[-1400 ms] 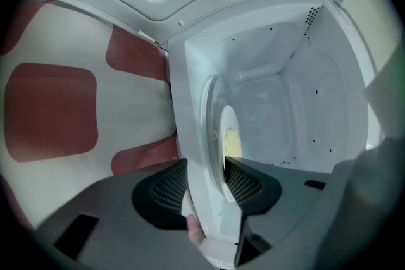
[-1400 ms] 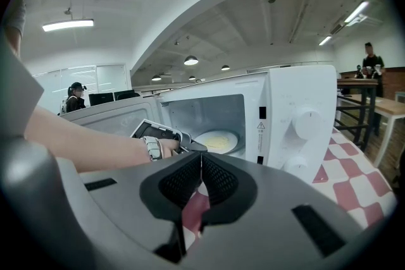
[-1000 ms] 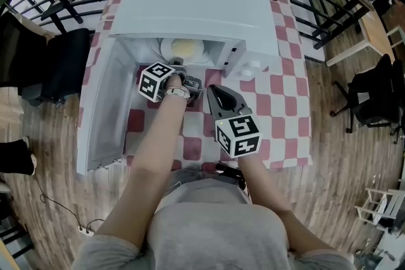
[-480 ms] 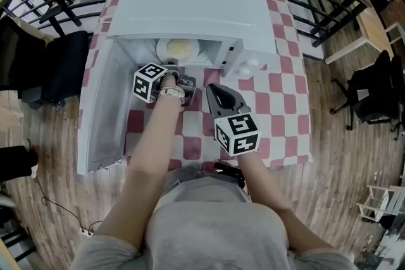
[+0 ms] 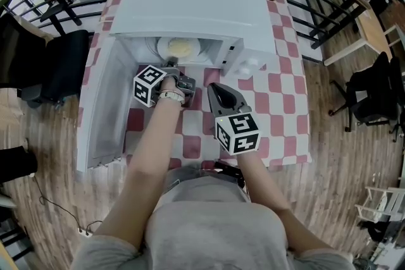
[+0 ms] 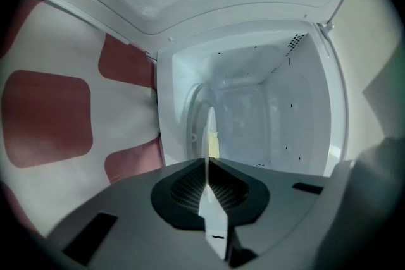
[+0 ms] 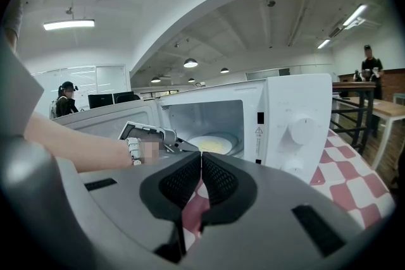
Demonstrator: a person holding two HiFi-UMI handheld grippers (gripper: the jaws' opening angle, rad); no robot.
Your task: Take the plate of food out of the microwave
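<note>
On the checked table (image 5: pixel 285 104), the microwave (image 5: pixel 196 6) stands with its door (image 5: pixel 101 110) swung wide left, the plate of food (image 5: pixel 179 47) unmoved inside the cavity since a second ago, the left tool (image 6: pixel 207 174) just closed on its near rim, the right tool (image 7: pixel 201 164) pressed together, empty, before the opening.
</note>
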